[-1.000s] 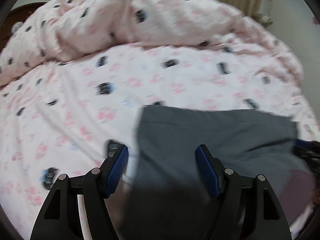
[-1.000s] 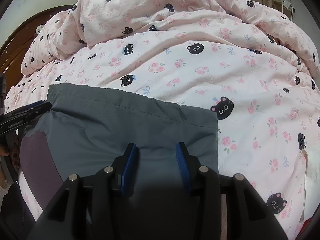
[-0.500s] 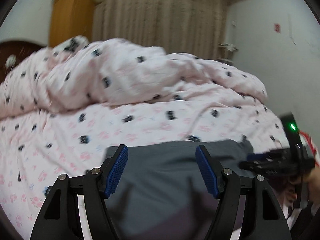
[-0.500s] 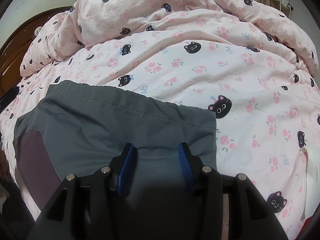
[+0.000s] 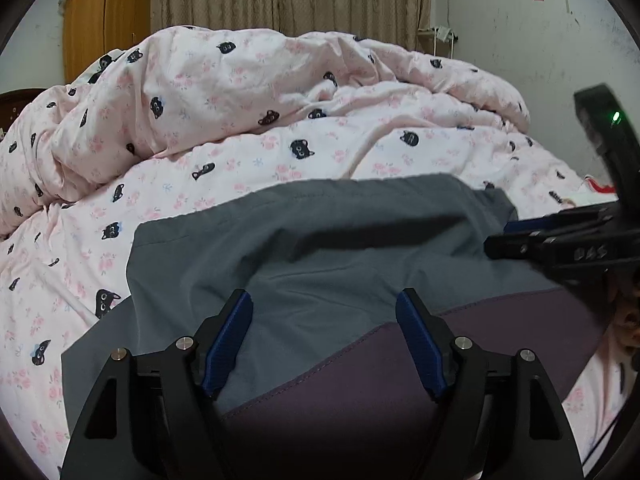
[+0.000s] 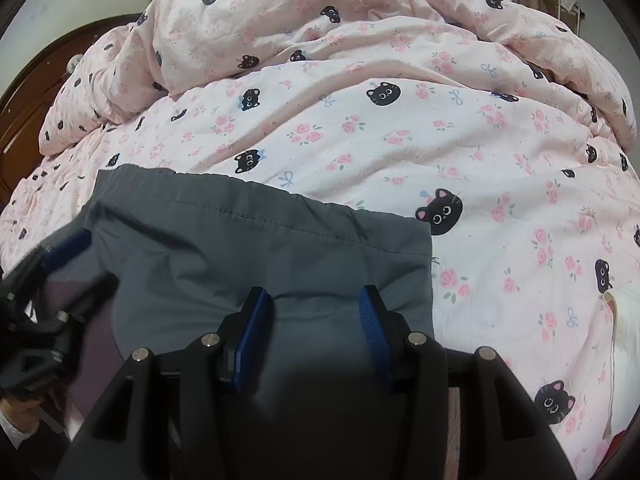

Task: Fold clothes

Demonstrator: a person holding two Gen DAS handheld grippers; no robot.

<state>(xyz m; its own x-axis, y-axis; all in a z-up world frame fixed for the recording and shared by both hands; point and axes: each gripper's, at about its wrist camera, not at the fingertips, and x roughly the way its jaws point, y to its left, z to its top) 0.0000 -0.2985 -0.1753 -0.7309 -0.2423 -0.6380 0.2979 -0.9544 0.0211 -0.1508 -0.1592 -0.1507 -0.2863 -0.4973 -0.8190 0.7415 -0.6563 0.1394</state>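
A grey garment (image 5: 340,248) with a dark purple panel (image 5: 420,364) lies spread on the near part of the bed, its stitched hem (image 6: 264,216) pointing away from me. My left gripper (image 5: 324,320) stands open over the seam between grey and purple, with cloth below its blue pads and none pinched. My right gripper (image 6: 314,312) is open, narrower, low over the grey cloth (image 6: 280,264) near its right edge. Each gripper shows in the other's view: the right gripper (image 5: 560,240) at the right, the left gripper (image 6: 52,260) blurred at the left.
A rumpled pink duvet (image 5: 280,92) with black cat faces covers the bed and heaps up behind the garment. A dark wooden headboard (image 6: 32,96) is at the left and a wardrobe (image 5: 104,20) and curtain stand beyond. A white item (image 6: 624,320) lies at the right edge.
The left gripper swung up off the bed, then came down nearer over the garment's purple panel, and is back in the right wrist view. The right gripper barely moved.
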